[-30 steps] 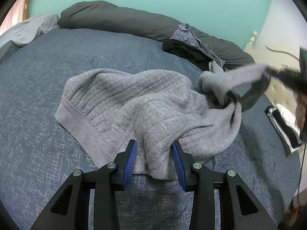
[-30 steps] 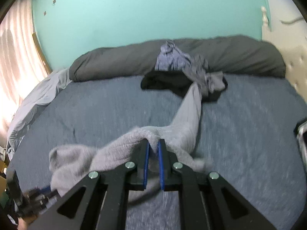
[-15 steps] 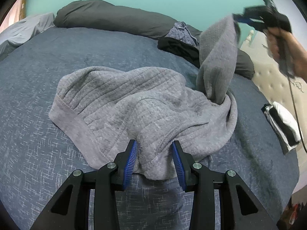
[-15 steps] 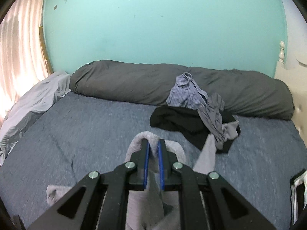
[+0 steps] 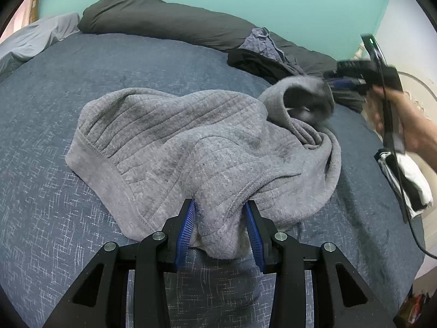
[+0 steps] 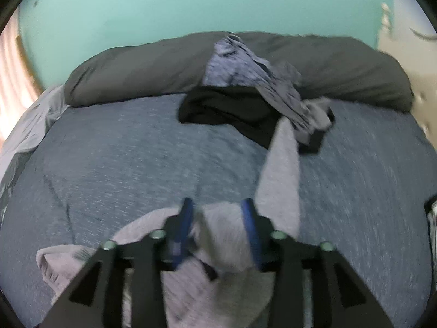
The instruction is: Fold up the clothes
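A grey quilted sweater (image 5: 191,142) lies crumpled on the blue bedspread (image 5: 54,218). My left gripper (image 5: 220,207) is shut on a bunched fold of its near edge, and the cloth fills the gap between the blue pads. At the right, a hand (image 5: 396,120) holds my right gripper (image 5: 337,82), blurred, over the sweater's sleeve end (image 5: 306,95). In the right wrist view the right gripper (image 6: 217,207) has its jaws opening. Grey sleeve cloth (image 6: 221,235) hangs loosely between the pads, and another sleeve (image 6: 281,169) stretches away to the clothes pile.
A long dark grey pillow (image 5: 164,19) lies along the teal wall. A pile with a blue shirt (image 5: 262,43) and a black garment (image 5: 254,63) sits before it. A folded black-and-white garment (image 5: 407,180) lies at the bed's right edge. Light grey bedding (image 5: 32,38) is at far left.
The right gripper lifted the sleeve high, then swung down over the sweater, and its jaws came apart from the cloth. The left gripper kept still with its fold.
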